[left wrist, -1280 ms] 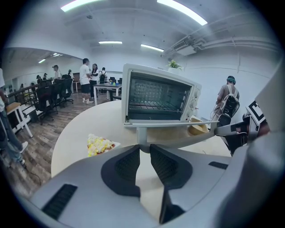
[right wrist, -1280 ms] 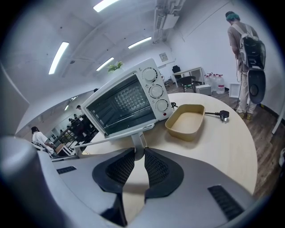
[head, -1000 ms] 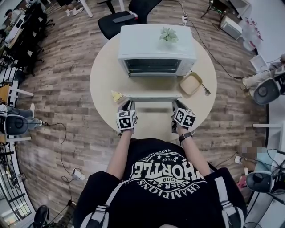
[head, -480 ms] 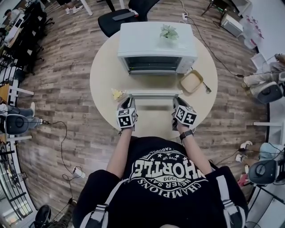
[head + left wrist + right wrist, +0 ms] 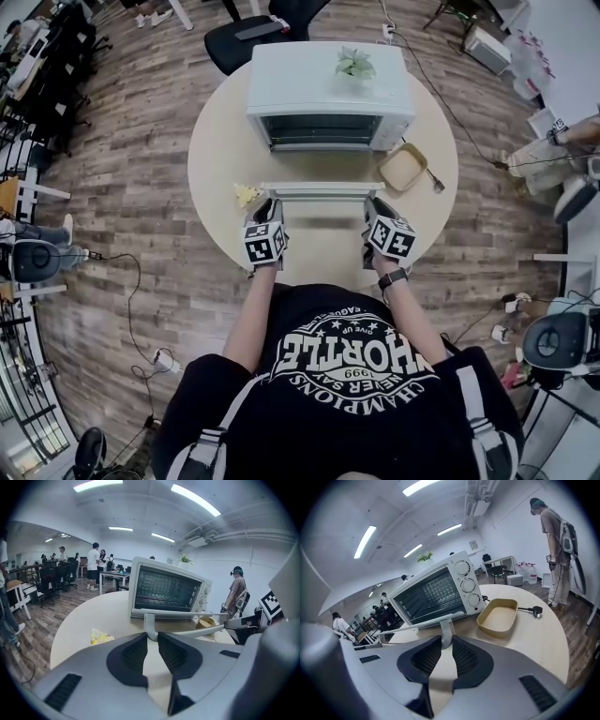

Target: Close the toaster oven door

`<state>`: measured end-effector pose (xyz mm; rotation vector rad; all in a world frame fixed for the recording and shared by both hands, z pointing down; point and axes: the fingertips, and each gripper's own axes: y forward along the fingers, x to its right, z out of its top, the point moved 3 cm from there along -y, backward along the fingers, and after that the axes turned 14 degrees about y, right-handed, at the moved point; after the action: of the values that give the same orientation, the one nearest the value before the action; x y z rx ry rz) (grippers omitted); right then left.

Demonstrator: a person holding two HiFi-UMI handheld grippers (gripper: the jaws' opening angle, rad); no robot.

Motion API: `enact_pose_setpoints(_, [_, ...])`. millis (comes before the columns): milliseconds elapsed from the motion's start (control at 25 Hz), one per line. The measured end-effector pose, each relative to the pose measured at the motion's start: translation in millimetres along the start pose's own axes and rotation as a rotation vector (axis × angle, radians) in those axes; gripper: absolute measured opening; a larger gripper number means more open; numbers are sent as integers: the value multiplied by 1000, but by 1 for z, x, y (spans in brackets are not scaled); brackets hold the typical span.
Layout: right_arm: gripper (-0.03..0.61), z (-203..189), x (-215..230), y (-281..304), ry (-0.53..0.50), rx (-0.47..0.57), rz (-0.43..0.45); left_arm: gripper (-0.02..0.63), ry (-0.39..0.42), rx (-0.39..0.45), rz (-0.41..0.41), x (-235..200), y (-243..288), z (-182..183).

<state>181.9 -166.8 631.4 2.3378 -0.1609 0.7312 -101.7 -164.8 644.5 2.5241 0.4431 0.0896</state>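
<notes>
A white toaster oven (image 5: 328,94) stands at the far side of the round table (image 5: 216,159), its door (image 5: 322,190) hanging open toward me and seen nearly edge-on. My left gripper (image 5: 272,202) is shut on the left post of the door handle (image 5: 150,623), which sits between its dark pads (image 5: 133,653). My right gripper (image 5: 372,204) is shut on the right post of the handle (image 5: 445,629). The handle's bar (image 5: 192,631) runs between the two grippers. The oven's rack shows through the open front (image 5: 431,597).
A tan tray (image 5: 403,172) lies right of the oven with a black plug (image 5: 534,610) beside it. A yellow crumpled thing (image 5: 247,198) sits left of the door. A small plant (image 5: 354,67) stands on the oven. Chairs and people are around the table.
Both grippers stay on the handle and the door sits about where it was. The head view has shifted slightly, and a person at the right edge has moved.
</notes>
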Motion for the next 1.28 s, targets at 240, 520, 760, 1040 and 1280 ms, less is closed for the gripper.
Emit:
enact_pose_setpoints(240, [94,5,-4,-3,-1,6,3,89,-14,14,2,-1,-3,7])
enact_pose_setpoints(520, [94,13,-7,-3,-5,16,8,89,-17,33,3,-2,-2,16])
enact_pose_setpoints(760, [95,19,-13,-2,-15,30,15,87,-46,53,-2,-5,-3,22])
enact_pose_setpoints(1040, [95,24,-16,-3,-34,44,15,87,-62,70,-13,-6,-3,28])
enact_pose_setpoints(1280, [95,28,-22,-5,-79,51,-5,87,-73,77,-26,-8,-5,34])
